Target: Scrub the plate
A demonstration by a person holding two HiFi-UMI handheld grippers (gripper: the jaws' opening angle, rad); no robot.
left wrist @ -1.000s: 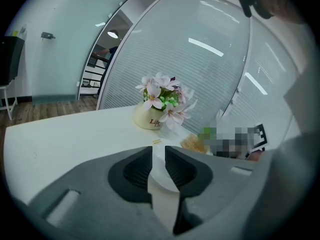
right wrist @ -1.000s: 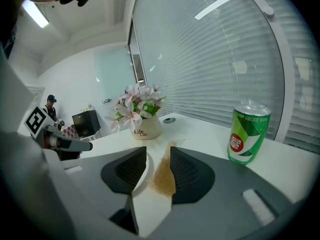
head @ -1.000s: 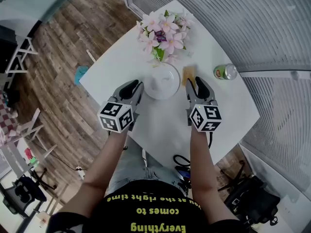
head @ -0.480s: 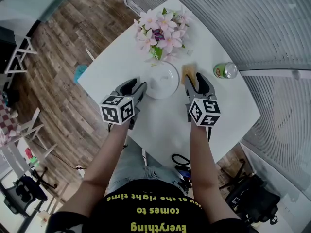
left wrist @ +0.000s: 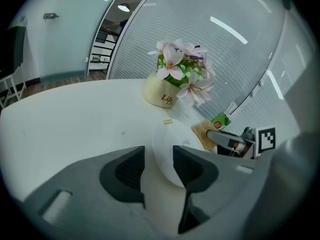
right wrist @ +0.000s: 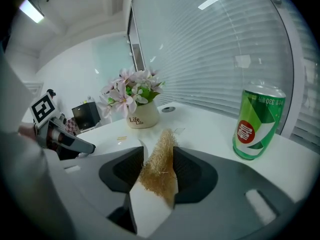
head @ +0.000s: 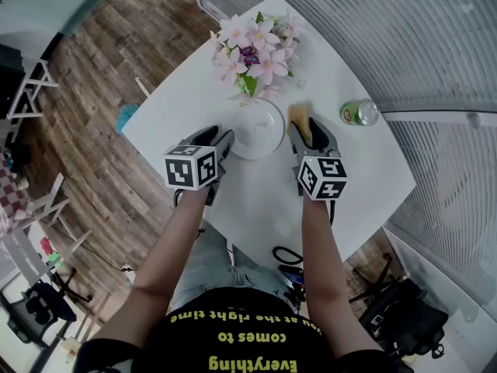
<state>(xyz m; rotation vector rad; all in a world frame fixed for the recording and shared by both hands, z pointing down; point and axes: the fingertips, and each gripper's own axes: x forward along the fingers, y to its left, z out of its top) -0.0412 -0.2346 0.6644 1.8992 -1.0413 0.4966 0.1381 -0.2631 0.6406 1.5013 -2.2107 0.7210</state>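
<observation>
Left tool (head: 218, 137) released, jaws just opened wide, plate (head: 260, 127) rim between them, unclamped. Right tool (right wrist: 158, 156) released, jaws just opened, straddling scrub pad (right wrist: 161, 166). Plate mid-desk (head: 256, 200), pad beside its right.

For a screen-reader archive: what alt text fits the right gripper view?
The right tool, its jaws just opened, straddles a tan fibrous scrubber on the white table. A green can stands at right; a flower pot sits behind.
</observation>
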